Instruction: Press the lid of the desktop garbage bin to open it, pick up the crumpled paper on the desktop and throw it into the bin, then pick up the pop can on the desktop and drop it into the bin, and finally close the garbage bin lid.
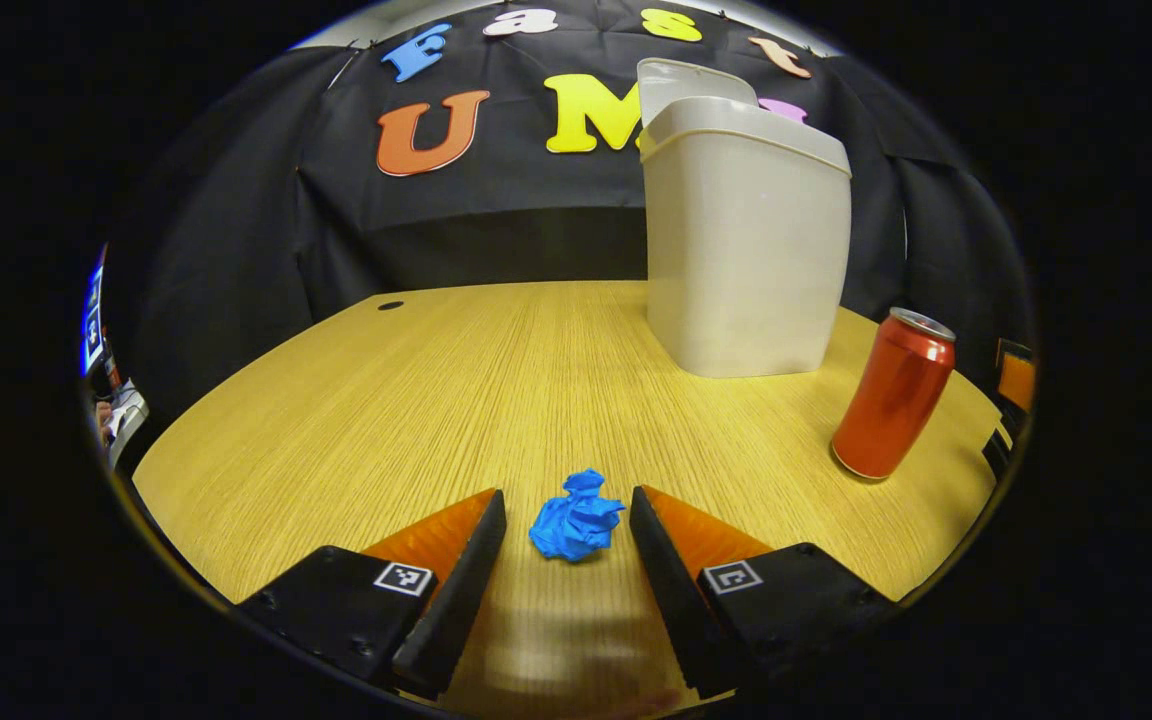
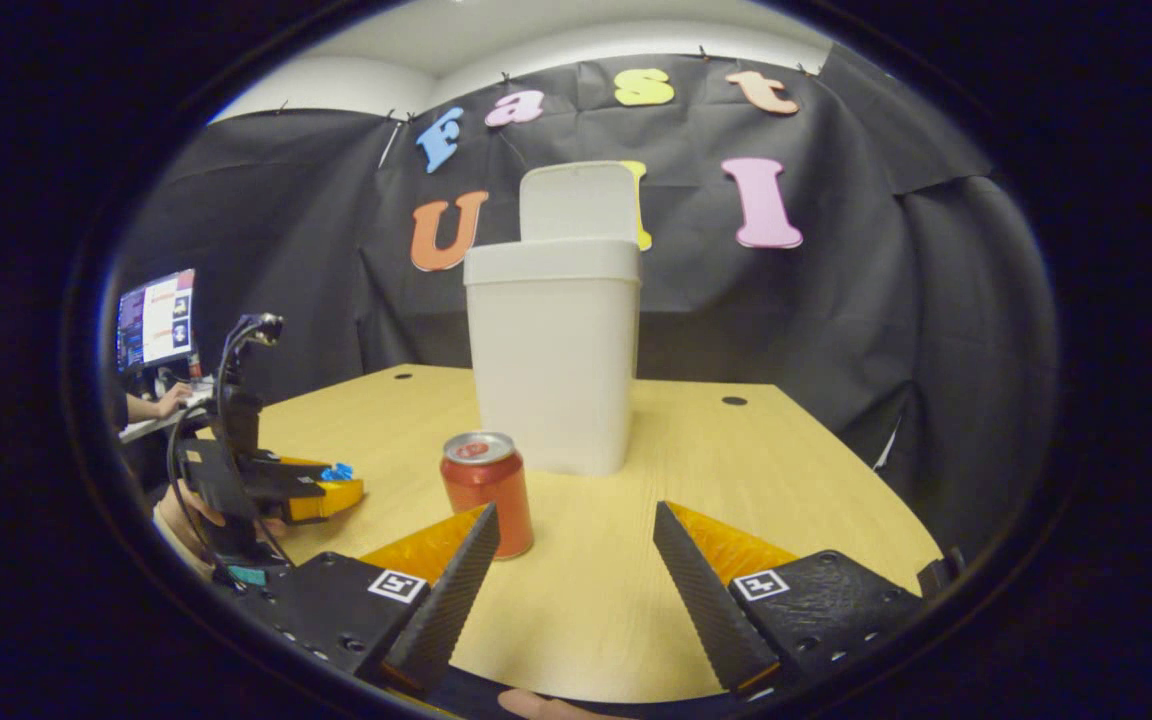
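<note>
The cream garbage bin (image 1: 746,240) stands at the back of the wooden table with its lid (image 1: 686,85) tipped up open. A blue crumpled paper (image 1: 576,518) lies on the table between the fingertips of my left gripper (image 1: 568,510), which is open and not touching it. A red pop can (image 1: 894,393) stands upright to the right of the bin. In the right gripper view, the bin (image 2: 551,350) is straight ahead with its lid (image 2: 576,202) raised, and the can (image 2: 487,490) stands just beyond the left finger of my open right gripper (image 2: 571,525). The left gripper (image 2: 321,492) shows at far left by the paper (image 2: 338,470).
The wooden table (image 1: 416,400) has small round holes near its back edge. A monitor (image 2: 156,320) and a person's hand at a desk sit beyond the table's left side. Black cloth closes off the back and right.
</note>
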Demonstrator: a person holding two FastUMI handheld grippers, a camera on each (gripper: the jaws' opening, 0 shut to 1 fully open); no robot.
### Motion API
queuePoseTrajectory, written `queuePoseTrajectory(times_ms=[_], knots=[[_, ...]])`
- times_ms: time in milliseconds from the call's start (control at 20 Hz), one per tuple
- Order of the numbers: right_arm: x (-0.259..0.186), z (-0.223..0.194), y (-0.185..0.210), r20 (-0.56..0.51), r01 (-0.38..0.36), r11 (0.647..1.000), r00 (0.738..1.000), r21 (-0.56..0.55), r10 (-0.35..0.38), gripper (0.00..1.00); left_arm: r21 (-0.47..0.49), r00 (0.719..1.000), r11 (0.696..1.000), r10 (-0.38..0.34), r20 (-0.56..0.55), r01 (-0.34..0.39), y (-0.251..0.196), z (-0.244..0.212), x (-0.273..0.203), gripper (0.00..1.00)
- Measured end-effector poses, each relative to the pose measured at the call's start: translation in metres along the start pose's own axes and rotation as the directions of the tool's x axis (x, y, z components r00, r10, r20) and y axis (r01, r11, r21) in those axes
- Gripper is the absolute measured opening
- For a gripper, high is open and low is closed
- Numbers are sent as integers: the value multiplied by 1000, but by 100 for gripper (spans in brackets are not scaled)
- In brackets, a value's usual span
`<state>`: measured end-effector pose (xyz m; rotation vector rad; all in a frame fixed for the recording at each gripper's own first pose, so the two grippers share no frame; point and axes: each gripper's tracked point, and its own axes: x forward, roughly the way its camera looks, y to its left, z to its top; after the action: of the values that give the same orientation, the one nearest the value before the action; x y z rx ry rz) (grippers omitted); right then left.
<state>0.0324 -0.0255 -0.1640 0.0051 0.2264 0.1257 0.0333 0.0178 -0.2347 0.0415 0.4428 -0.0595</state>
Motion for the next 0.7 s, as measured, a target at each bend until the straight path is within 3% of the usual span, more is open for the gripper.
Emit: queuePoseTrajectory(times_ms=[250, 300, 450, 700], knots=[[22, -25, 13, -67, -12, 1000, 998, 0, 12, 95, 4, 1000, 1000, -21, 14, 21, -2, 2, 1, 64], [25, -27, 16, -74, -15, 1000, 997, -6, 15, 95, 4, 1000, 1000, -23, 15, 23, -2, 3, 2, 68], [34, -36, 25, -103, -30, 1000, 994, 5, 30, 95, -2, 1000, 1000, -19, 17, 19, 1, 4, 3, 52], [43, -35, 46, -97, -61, 998, 994, -31, 58, 95, -32, 1000, 999, 0, 28, 1, 5, 9, -2, 43]])
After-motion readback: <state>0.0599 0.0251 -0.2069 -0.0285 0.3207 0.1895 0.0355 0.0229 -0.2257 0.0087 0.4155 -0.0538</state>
